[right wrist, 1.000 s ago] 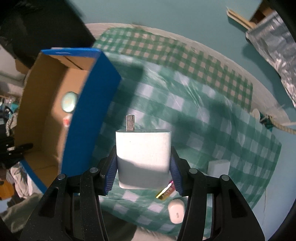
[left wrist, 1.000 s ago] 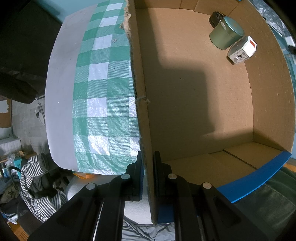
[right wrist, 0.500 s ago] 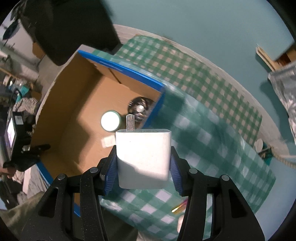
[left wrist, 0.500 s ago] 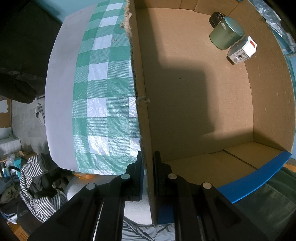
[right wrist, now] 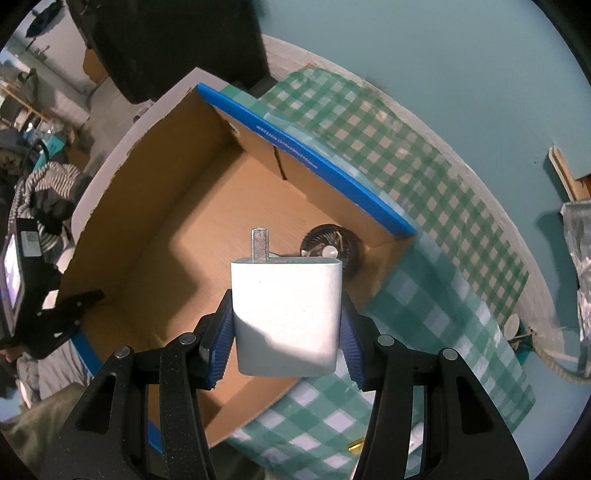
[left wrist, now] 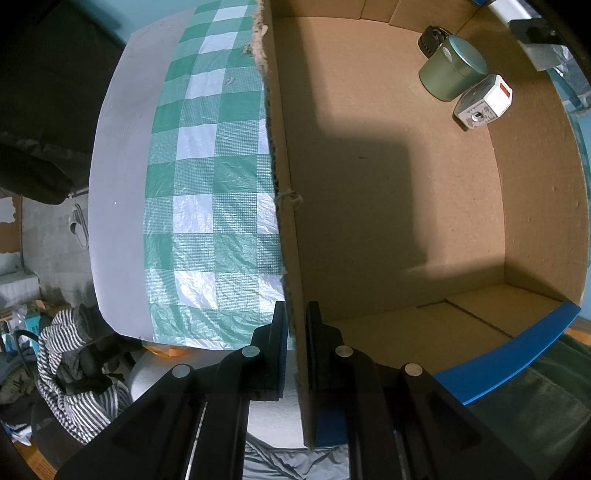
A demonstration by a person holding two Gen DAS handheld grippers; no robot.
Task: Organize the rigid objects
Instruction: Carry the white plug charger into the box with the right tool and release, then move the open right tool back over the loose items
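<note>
From the left wrist, the left claw (left wrist: 295,347) is pressed together on the near wall of the cardboard box (left wrist: 284,206), one finger outside and one inside, which I take as bracing the box so it does not slide on the surface while things go in. The box floor is mostly bare. In its far corner stand a green round tin (left wrist: 452,68), a dark round object (left wrist: 432,35) behind it that is too hidden to name, and a small white adapter with a red patch (left wrist: 484,101) just beside the tin. Left of the box the green checked cloth (left wrist: 207,184) covers the surface, whose pale edge (left wrist: 118,184) shows beyond it. Striped clothing (left wrist: 70,365) lies on the floor below.

From the right wrist, the right claw (right wrist: 286,339) pinches a white wall charger (right wrist: 286,314) by its two flat sides, its metal prong (right wrist: 259,243) pointing away from the camera. The charger hangs above the open box, over the part near the blue-edged wall (right wrist: 332,173). The dark round object sits right past the prong, so a drop straight down looks likely to land close to it or to the tin, which the charger hides here; the open floor toward the middle seems the safer spot. The left claw's black frame (right wrist: 62,314) shows at the box's other side.
</note>
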